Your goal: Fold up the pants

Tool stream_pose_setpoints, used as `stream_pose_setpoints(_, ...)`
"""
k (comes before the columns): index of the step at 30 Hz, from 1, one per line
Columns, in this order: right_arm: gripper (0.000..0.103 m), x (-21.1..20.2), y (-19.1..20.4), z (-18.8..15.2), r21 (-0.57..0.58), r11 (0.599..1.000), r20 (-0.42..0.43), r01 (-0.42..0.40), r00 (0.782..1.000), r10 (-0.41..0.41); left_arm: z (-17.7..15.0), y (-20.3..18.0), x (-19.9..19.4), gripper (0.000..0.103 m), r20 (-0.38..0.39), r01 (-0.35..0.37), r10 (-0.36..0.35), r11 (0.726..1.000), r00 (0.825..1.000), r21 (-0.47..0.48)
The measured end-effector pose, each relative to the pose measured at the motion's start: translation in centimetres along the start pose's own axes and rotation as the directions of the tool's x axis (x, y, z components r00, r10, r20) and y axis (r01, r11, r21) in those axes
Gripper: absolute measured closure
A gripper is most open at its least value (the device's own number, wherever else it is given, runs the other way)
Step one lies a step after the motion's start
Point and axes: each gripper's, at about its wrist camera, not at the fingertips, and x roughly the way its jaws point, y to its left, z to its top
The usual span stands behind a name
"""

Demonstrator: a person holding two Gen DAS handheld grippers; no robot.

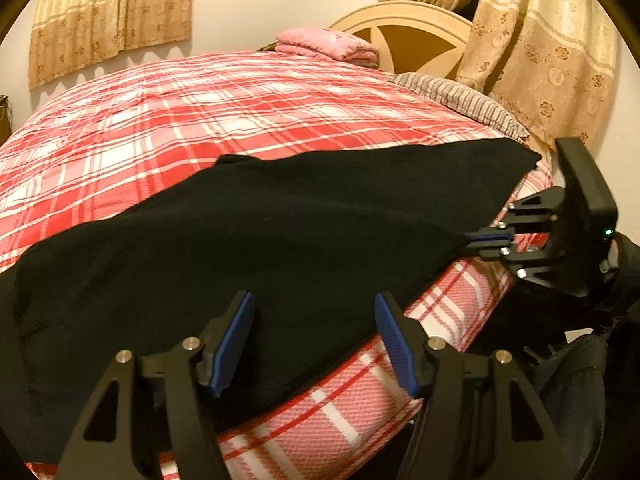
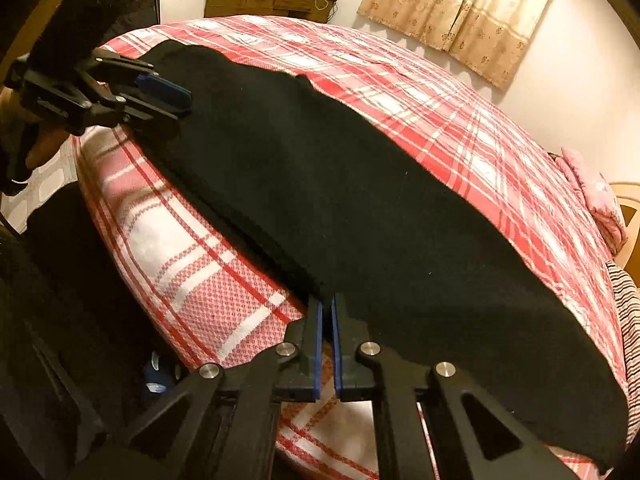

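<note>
Both wrist views close, sharing pants [image 1: 260, 232]

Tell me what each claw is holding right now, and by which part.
The right claw is shut on the near edge of the black pants. The left claw stands open over the same edge and holds nothing.

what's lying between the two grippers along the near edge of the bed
The black pants span the stretch, lying flat on the red plaid bedspread. In the left wrist view, the right gripper is shut on their edge; the left gripper is open over them.
</note>
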Motion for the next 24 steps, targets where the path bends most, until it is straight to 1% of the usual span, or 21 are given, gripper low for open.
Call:
stream_pose_setpoints(4, 0.1, 0.0, 0.3, 0.0, -0.031, 1.0, -0.014, 0.0, 1.0, 0.0, -0.1, -0.5, 1.2, 0.038, -0.016, 0.031, -0.031, 0.999, 0.999, -0.018)
stream_pose_setpoints(6, 0.099, -0.1, 0.7, -0.1, -0.063, 0.998, -0.023, 0.002, 1.0, -0.004, 0.3, -0.8, 1.3, 0.038, -0.002, 0.042, -0.042, 0.999, 0.999, -0.012)
stream_pose_setpoints(8, 0.099, -0.1, 0.4, 0.1, -0.071, 0.997, -0.03, -0.014, 0.999, 0.012, 0.7, -1.2, 1.6, 0.038, -0.007, 0.051, -0.051, 0.999, 0.999, 0.001)
stream_pose_setpoints(10, 0.099, -0.5, -0.9, 0.8, -0.028, 0.998, -0.03, -0.058, 0.998, 0.057, 0.7, -1.4, 2.3, 0.035, -0.027, 0.051, -0.051, 0.999, 0.998, 0.017)
stream_pose_setpoints(11, 0.097, -0.8, -1.7, 1.2, 0.006, 0.997, -0.029, -0.076, 0.997, 0.076, 0.5, -1.4, 2.5, 0.029, -0.039, 0.063, -0.062, 0.998, 0.997, 0.025)
stream_pose_setpoints(13, 0.077, -1.3, -3.0, 2.2, 0.06, 0.994, -0.01, -0.095, 0.995, 0.096, 0.2, -1.9, 2.5, 0.027, -0.041, 0.057, -0.055, 0.997, 0.998, 0.056)
stream_pose_setpoints(14, 0.06, -1.6, -3.8, 2.9, 0.085, 0.991, 0.005, -0.099, 0.995, 0.099, 0.1, -2.1, 2.4, 0.025, -0.046, 0.058, -0.055, 0.997, 0.997, 0.06)
stream_pose_setpoints(15, 0.052, -1.9, -4.7, 4.0, 0.117, 0.987, 0.022, -0.113, 0.994, 0.112, 0.0, -2.2, 2.3, 0.025, -0.047, 0.061, -0.058, 0.996, 0.997, 0.062)
stream_pose_setpoints(18, 0.053, -1.5, -5.9, 6.9, 0.17, 0.966, 0.066, -0.193, 0.981, 0.184, 0.3, -2.2, 1.4, 0.025, -0.035, 0.044, -0.042, 0.998, 0.999, 0.053)
stream_pose_setpoints(20, 0.052, 0.1, -6.7, 9.6, 0.218, 0.95, 0.076, -0.222, 0.975, 0.211, 0.9, -1.7, 0.3, 0.025, 0.006, 0.021, -0.021, 0.999, 1.0, 0.042)
stream_pose_setpoints(21, 0.053, 0.4, -6.8, 10.3, 0.236, 0.942, 0.084, -0.24, 0.97, 0.227, 1.2, -1.3, -0.5, 0.025, 0.03, 0.014, -0.015, 0.999, 0.999, 0.033)
stream_pose_setpoints(23, 0.053, 2.4, -7.7, 12.4, 0.3, 0.9, 0.107, -0.317, 0.948, 0.298, 1.6, -0.5, -1.3, 0.025, 0.058, 0.0, -0.001, 1.0, 0.998, 0.009)
stream_pose_setpoints(24, 0.053, 3.3, -7.8, 13.5, 0.331, 0.881, 0.111, -0.34, 0.941, 0.321, 1.6, 0.0, -1.3, 0.025, 0.057, -0.01, 0.01, 1.0, 0.998, -0.006)
